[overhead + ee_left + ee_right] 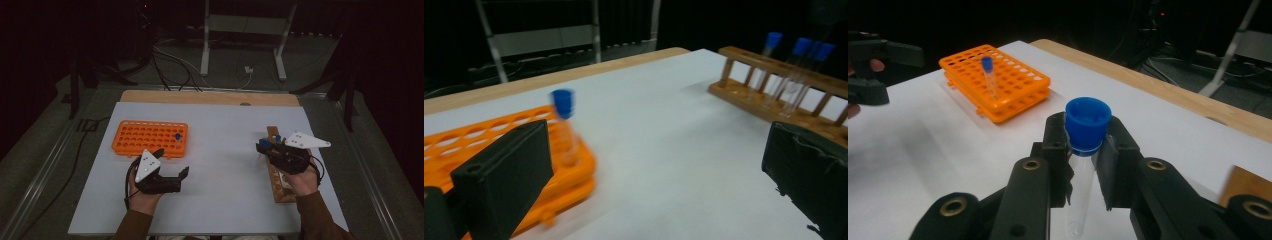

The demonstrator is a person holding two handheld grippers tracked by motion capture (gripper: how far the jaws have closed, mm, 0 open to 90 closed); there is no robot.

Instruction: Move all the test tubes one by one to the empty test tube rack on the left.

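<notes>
The clear test tube point(1081, 175) with the blue cap point(1088, 120), judged light, smooth and breakable, is clamped just under that cap by the right hand-held gripper point(1083, 150), a sound spot since the cap's rim stops slipping. It hangs upright above the desk point(220, 150) near the wooden rack point(279, 172) at right. The left hand-held gripper point(172, 162), jaws wide and empty, lies level beside the orange rack point(145, 137).

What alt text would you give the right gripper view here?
The right gripper is shut on a clear test tube with a blue cap, held upright above the white table. Beyond it an orange rack holds one blue-capped tube, and the left gripper shows at the far left edge.
</notes>
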